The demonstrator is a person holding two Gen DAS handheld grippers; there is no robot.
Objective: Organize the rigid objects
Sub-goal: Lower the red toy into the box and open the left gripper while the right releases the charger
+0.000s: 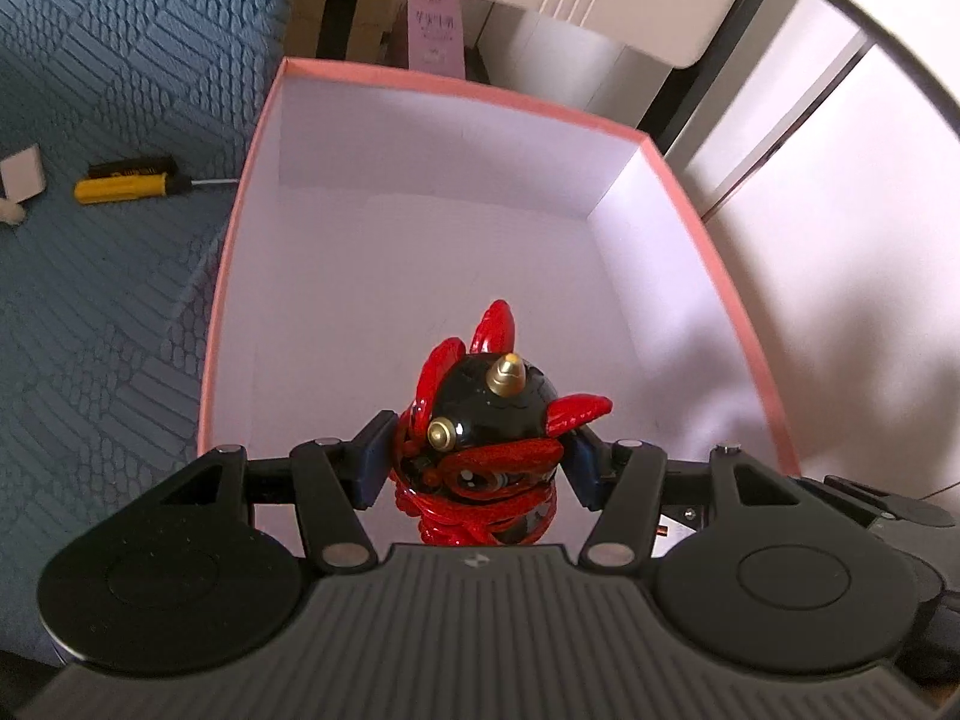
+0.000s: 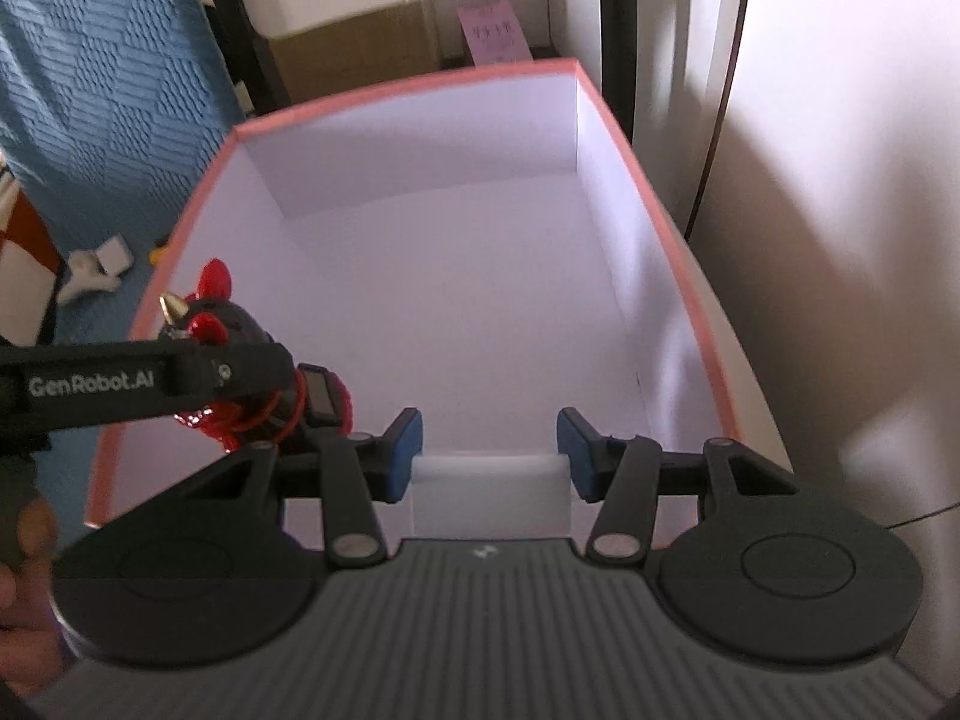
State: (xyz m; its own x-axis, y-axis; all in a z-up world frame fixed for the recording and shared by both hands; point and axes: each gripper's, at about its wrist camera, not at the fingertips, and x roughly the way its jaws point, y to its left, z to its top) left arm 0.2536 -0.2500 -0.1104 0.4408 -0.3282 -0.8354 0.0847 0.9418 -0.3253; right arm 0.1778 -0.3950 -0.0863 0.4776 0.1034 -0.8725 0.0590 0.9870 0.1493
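A glossy red-and-black lion figure with a gold horn sits between the blue pads of my left gripper, which is shut on it. It hangs over the near end of an open box with a pink rim and a white inside. My right gripper is shut on a white block, held above the same box's near wall. In the right wrist view the lion figure shows at the left, over the box's left rim, partly hidden by the left gripper's finger.
A blue textured cover lies left of the box, with a yellow-and-black tool and a small white item on it. A pink paper note and cardboard stand behind the box. White panels rise on the right. A hand shows at the lower left.
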